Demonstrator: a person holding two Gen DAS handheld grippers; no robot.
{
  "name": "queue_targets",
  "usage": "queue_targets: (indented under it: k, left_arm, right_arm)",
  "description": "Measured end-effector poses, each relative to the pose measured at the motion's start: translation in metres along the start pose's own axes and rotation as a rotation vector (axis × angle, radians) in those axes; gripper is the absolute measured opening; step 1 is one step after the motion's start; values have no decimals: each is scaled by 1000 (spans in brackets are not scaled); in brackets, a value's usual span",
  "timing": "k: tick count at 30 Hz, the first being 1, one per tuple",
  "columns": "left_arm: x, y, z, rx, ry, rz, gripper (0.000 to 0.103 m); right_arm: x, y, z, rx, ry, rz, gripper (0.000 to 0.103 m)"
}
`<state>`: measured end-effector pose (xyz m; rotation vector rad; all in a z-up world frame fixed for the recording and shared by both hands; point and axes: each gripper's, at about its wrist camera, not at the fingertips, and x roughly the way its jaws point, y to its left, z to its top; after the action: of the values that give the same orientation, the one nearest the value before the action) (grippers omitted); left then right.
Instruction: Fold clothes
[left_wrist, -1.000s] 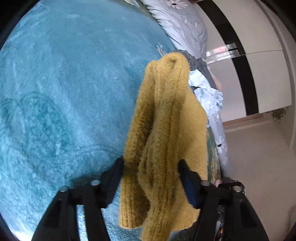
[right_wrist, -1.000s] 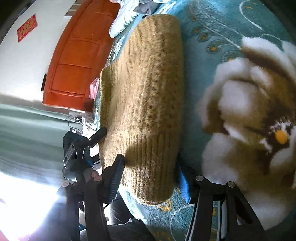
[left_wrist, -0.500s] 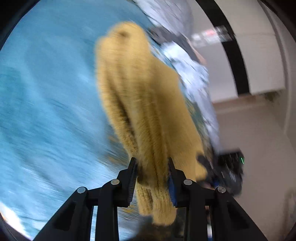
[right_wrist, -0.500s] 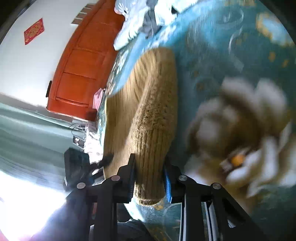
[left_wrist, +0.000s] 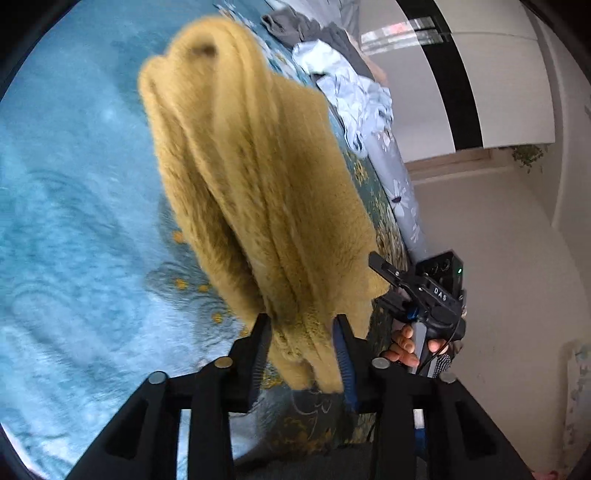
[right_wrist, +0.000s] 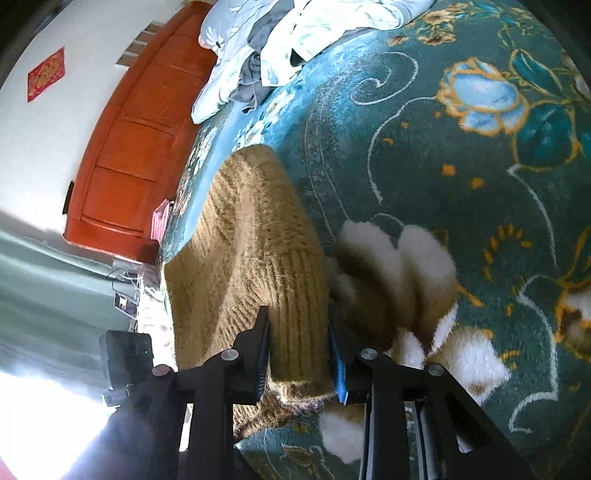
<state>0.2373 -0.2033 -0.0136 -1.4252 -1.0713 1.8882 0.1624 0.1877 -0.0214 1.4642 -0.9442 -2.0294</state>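
White letters "DAS" stand on the black plastic handheld gripper body (left_wrist: 432, 295), right of the left gripper's fingers.

The mustard sweater (left_wrist: 258, 192) is motion-blurred in the left wrist view, so its knit cannot be read there. Its lower hem (right_wrist: 295, 391) runs behind the right gripper's fingers (right_wrist: 258, 354), and the window glare beside them possibly hides more.

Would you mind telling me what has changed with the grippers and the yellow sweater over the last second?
Both grippers closed onto the yellow sweater: a second ago their jaws stood wide around its ends, and now the left gripper and right gripper each pinch bunched knit, the jaws having just eased slightly. The left end has lifted off the blue blanket. The crumpled clothes behind stayed put.
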Motion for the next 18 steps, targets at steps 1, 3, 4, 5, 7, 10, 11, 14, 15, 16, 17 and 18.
queue_targets:
  k: [1, 3, 4, 5, 7, 10, 11, 14, 15, 16, 17, 18]
  left_arm:
    - [-10, 1, 3, 0, -24, -8, 49]
    - [-32, 3, 11, 2, -90, -7, 63]
    - [-44, 4, 17, -1, -137, 2, 65]
    - [-55, 5, 25, -8, -184, 11, 68]
    - [-72, 8, 42, -28, -264, 28, 74]
    - [-75, 11, 71, -36, -319, 98, 80]
    - [-71, 12, 79, -32, -316, 109, 81]
    - [-54, 19, 100, -32, -308, 115, 81]
    - [-48, 22, 106, -37, -308, 116, 82]
    - [-40, 24, 110, -32, -304, 127, 83]
    - [-35, 26, 115, -16, -297, 155, 84]
    - [-30, 27, 119, 3, -290, 190, 84]
  right_arm:
    - [-3, -3, 0, 14, -11, 2, 40]
    - [-10, -9, -2, 41, -36, 12, 47]
    - [-14, -12, -3, 57, -51, 25, 49]
    - [-20, -15, -6, 71, -66, 43, 50]
    - [-31, -20, -12, 96, -96, 79, 55]
    - [-43, -27, -25, 128, -122, 121, 55]
    - [-46, -29, -29, 137, -128, 131, 55]
    - [-45, -26, -36, 152, -128, 149, 55]
    - [-45, -26, -39, 154, -126, 153, 55]
    - [-45, -26, -41, 157, -125, 156, 55]
    - [-46, -26, -43, 159, -125, 159, 55]
    - [-46, -27, -44, 162, -126, 159, 55]
